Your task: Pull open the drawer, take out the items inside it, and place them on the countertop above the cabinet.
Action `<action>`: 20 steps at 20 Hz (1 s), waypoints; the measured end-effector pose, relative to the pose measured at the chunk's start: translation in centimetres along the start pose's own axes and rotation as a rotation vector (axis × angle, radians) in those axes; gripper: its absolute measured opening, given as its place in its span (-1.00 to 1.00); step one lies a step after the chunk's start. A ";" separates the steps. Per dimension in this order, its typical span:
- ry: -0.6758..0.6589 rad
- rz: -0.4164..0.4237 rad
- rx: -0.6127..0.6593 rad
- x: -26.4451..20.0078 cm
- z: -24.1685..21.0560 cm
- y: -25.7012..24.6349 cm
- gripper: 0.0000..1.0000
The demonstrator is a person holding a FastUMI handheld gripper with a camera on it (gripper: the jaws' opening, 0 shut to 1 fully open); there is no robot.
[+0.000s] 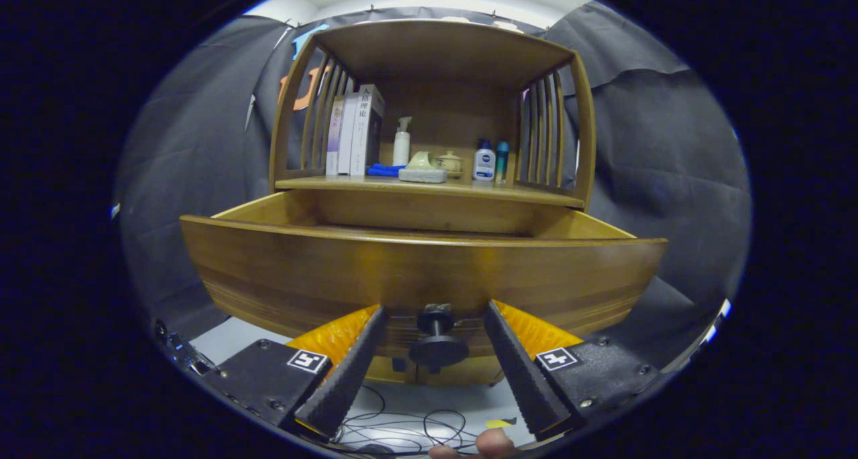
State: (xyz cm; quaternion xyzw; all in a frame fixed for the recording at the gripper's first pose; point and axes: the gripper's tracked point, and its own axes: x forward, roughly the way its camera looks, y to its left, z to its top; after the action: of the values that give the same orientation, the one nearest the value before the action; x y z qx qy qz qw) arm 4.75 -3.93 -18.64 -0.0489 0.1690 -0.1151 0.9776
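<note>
Drawer knob, small, round and dark [437, 342], sits between the spread tongs [436, 319], not pinched. Behind it the wide wooden drawer [422, 271] hangs pulled out under the cabinet's bench [462, 189]. Books [354, 130], bottles [484, 161] and a sponge [422, 175] stand farther back.

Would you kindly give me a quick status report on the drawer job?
Tool open, fingers either side of the drawer knob, not pressing. Drawer pulled out; contents hidden behind its front. Countertop already crowded with books and bottles.

Glossy wooden drawer [422, 271], dark matt knob [437, 342], matt cloth wall [663, 151].
</note>
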 end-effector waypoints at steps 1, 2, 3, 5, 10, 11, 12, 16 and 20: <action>0.003 -0.004 -0.004 0.6 0.3 0.0 0.97; 0.004 -0.003 -0.001 1.0 0.4 0.1 0.96; 0.006 -0.005 0.002 1.4 0.7 0.2 0.96; -0.002 -0.011 -0.006 2.5 1.4 0.3 0.97; -0.012 -0.022 -0.005 5.2 2.7 0.6 0.97; 0.003 -0.027 -0.005 5.7 2.7 0.9 0.97; 0.002 -0.029 0.001 6.2 2.9 1.0 0.97; 0.011 -0.038 -0.002 8.3 3.6 1.3 0.97; 0.020 -0.040 -0.003 10.2 4.0 1.4 0.97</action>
State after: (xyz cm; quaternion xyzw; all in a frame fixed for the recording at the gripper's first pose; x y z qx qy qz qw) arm 15.70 -4.84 -18.32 -0.0523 0.1779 -0.1350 0.9733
